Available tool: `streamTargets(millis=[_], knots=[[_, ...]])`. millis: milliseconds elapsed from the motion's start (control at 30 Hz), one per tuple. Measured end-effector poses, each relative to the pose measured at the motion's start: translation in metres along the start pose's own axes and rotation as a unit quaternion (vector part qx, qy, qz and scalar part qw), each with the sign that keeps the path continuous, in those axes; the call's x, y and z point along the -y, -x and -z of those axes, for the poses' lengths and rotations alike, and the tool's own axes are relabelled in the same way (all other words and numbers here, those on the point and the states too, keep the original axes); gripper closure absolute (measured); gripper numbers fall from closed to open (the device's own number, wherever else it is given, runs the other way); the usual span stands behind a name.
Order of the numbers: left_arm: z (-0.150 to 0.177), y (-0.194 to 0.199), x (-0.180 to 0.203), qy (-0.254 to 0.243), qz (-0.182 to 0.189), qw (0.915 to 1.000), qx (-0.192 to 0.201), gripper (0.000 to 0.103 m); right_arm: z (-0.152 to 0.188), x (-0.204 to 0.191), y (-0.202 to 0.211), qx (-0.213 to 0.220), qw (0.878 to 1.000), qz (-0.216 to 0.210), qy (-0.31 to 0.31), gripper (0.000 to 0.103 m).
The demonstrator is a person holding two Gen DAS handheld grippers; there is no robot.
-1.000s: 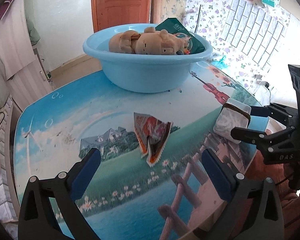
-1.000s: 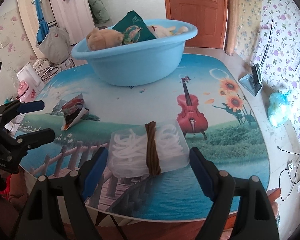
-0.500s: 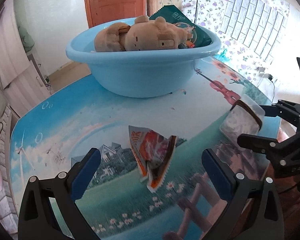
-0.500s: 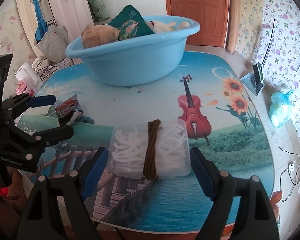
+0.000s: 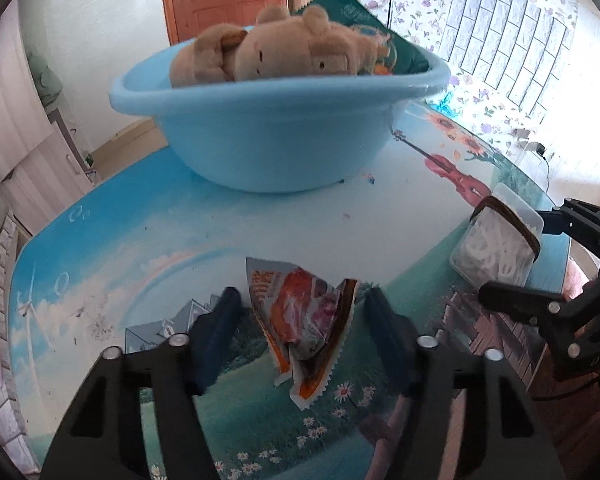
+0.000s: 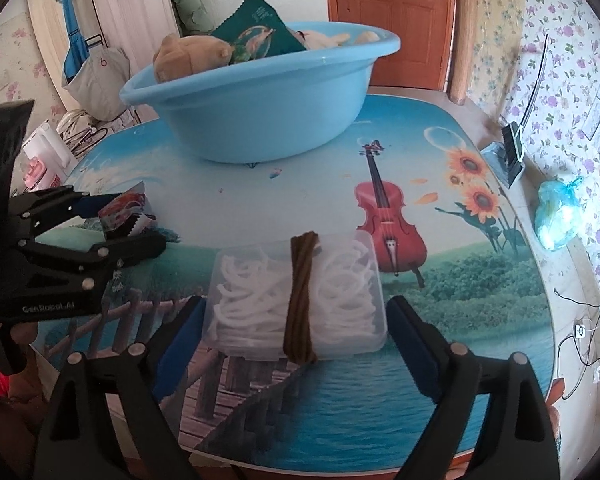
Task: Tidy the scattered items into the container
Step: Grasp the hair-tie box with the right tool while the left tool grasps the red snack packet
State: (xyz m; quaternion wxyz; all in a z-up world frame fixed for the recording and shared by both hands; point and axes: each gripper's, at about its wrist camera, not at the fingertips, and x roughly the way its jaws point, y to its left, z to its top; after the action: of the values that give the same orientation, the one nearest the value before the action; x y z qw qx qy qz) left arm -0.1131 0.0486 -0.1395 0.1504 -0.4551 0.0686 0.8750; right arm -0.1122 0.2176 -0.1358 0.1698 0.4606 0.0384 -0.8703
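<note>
On the table point(image 6: 480, 320), the basin point(image 6: 260, 120) stands at the back with a plush toy point(image 5: 284, 52) and a packet point(image 6: 256, 32) inside. In front lie a wrapper point(image 5: 304, 320) on the left and a box point(image 6: 296, 300) on the right.

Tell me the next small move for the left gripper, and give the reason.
Probably close the left gripper on the crumpled orange snack wrapper. Its blue-padded fingers already stand on either side of the wrapper, with gaps still showing, and the wrapper lies on the printed table short of the light blue plastic basin.
</note>
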Motion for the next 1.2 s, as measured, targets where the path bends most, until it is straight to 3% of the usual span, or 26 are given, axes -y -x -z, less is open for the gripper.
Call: streamTargets(millis=[200,267,333,700,1033,1100,1167,1200], knots=[[0.000,-0.003,-0.002,0.007,-0.001,1.0000,0.003,0.039,0.004,-0.013,-0.006,0.001,0.999,0.028,0.023,0.000],[0.000,-0.006,-0.003,0.013,0.000,0.9999,-0.008,0.009,0.005,-0.013,-0.005,0.009,0.999,0.031,0.017,0.000],[0.003,-0.010,-0.005,0.018,-0.003,0.9997,-0.017,0.000,0.006,-0.014,-0.005,0.015,0.999,0.033,0.019,0.000],[0.008,-0.007,-0.006,0.042,-0.023,0.9987,-0.013,0.000,0.007,-0.012,-0.004,0.032,0.999,0.030,0.024,0.000],[0.012,-0.003,-0.004,0.022,-0.012,0.9997,-0.008,0.002,0.011,-0.008,-0.001,0.032,0.999,0.034,0.020,0.000],[0.012,-0.001,-0.003,0.019,-0.009,0.9998,-0.002,0.011,0.012,-0.009,0.000,0.031,0.999,0.035,0.021,0.000],[0.012,0.003,0.000,0.011,-0.005,0.9999,0.006,0.032,0.013,-0.010,0.000,0.029,0.999,0.032,0.024,0.000],[0.011,0.005,0.000,0.011,-0.005,0.9999,0.006,0.038,0.013,-0.010,0.000,0.028,0.999,0.030,0.027,0.000]])
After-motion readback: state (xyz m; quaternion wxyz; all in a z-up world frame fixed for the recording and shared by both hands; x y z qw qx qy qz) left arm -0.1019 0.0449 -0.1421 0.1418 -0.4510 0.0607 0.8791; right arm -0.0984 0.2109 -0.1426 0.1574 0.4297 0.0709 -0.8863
